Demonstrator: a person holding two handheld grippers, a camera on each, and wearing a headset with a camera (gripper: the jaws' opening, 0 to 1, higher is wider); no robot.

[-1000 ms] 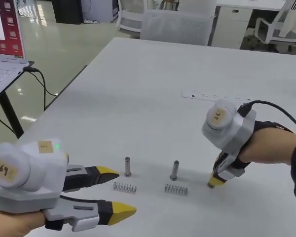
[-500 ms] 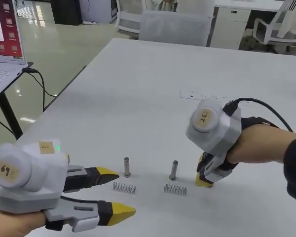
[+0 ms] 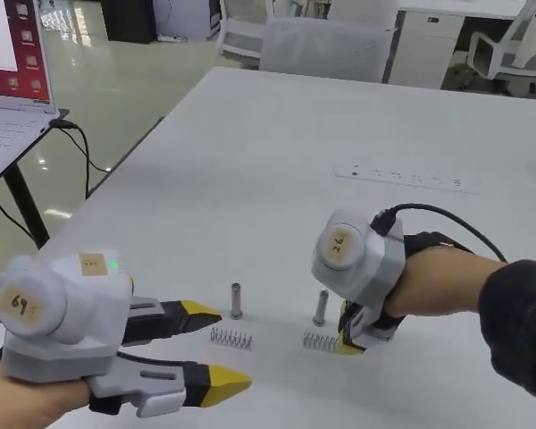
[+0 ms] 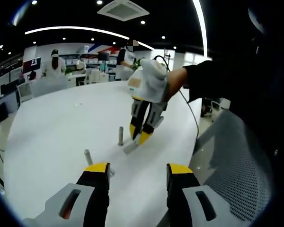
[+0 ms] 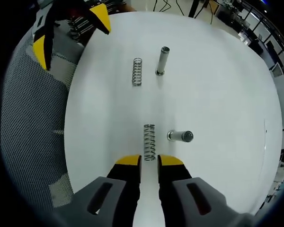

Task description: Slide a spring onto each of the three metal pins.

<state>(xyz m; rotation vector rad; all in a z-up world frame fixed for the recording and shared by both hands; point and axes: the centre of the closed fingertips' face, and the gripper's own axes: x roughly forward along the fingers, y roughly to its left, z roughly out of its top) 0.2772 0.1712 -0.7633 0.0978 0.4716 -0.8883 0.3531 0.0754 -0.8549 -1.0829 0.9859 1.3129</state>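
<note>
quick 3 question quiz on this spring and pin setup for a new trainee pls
1. True or false: a spring already sits on a pin.
2. The tips of the right claw sit at the end of: A) the near spring B) the power strip C) the laptop.
3. Fill in: the left claw is ___ (open or shut).
Key: 1 false, the near pin and far pin are bare. 2 A. 3 open.

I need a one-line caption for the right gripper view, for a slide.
The right hand-held gripper, jaws slightly apart, points at a spring lying beside an upright metal pin on the table.
</note>
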